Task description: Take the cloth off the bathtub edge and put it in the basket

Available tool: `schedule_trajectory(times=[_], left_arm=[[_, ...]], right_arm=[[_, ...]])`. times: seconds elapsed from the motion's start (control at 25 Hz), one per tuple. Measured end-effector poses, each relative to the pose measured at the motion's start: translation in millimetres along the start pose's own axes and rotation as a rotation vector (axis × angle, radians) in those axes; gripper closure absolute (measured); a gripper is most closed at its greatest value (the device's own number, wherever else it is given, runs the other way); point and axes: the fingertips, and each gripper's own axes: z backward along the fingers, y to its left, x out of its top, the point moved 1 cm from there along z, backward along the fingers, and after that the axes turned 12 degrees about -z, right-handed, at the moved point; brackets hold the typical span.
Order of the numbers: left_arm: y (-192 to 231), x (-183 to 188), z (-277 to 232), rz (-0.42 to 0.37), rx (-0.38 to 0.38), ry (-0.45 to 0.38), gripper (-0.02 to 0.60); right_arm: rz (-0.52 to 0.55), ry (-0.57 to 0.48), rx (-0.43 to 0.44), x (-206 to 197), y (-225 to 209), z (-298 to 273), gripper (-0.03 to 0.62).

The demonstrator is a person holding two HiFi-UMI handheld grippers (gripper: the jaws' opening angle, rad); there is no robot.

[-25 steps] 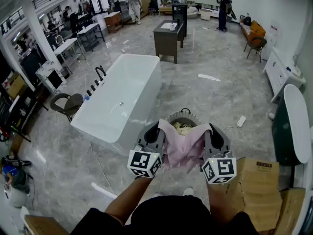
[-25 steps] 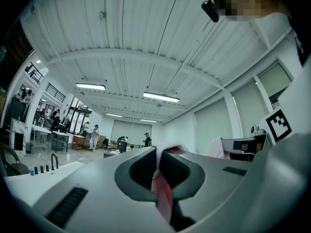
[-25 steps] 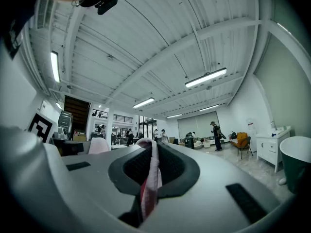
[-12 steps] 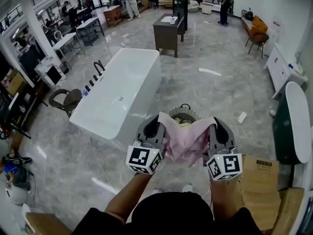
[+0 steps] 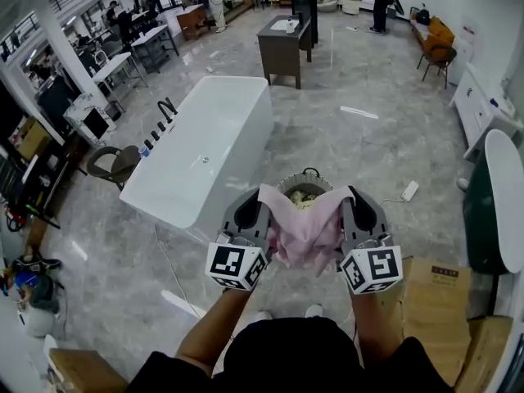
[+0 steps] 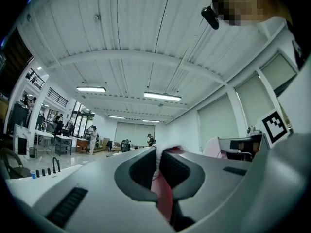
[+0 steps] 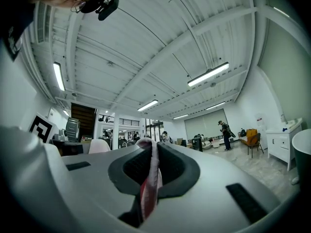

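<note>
A pink cloth (image 5: 304, 229) hangs stretched between my two grippers, just above and in front of the round grey basket (image 5: 284, 189). My left gripper (image 5: 264, 191) is shut on the cloth's left corner and my right gripper (image 5: 347, 192) is shut on its right corner. In the left gripper view a strip of the cloth (image 6: 162, 193) is pinched between the dark pads. The right gripper view shows the cloth (image 7: 149, 183) clamped the same way. The basket holds some pale cloth (image 5: 300, 196). The white bathtub (image 5: 205, 150) stands to the left, with nothing on its edge.
Black taps (image 5: 167, 107) line the tub's left rim. A round chair (image 5: 114, 164) stands left of the tub. Cardboard boxes (image 5: 440, 291) lie at my right, a dark green tub (image 5: 495, 205) further right. A dark vanity cabinet (image 5: 282, 50) and several people stand at the far end.
Both grippers, still holding the cloth, have drifted slightly up and left in the view. The bathtub and basket sit lower in the picture as the head camera shifted.
</note>
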Motion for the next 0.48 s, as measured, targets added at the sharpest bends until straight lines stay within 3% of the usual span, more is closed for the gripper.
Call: schedule_trajectory(times=[0.48], left_arm=[[-40.7,0.4,-13.6,-0.005,0.07,0.013,0.56]], right_arm=[[-0.01,0.03,0.102,5.9,-36.9,13.5,0.557]])
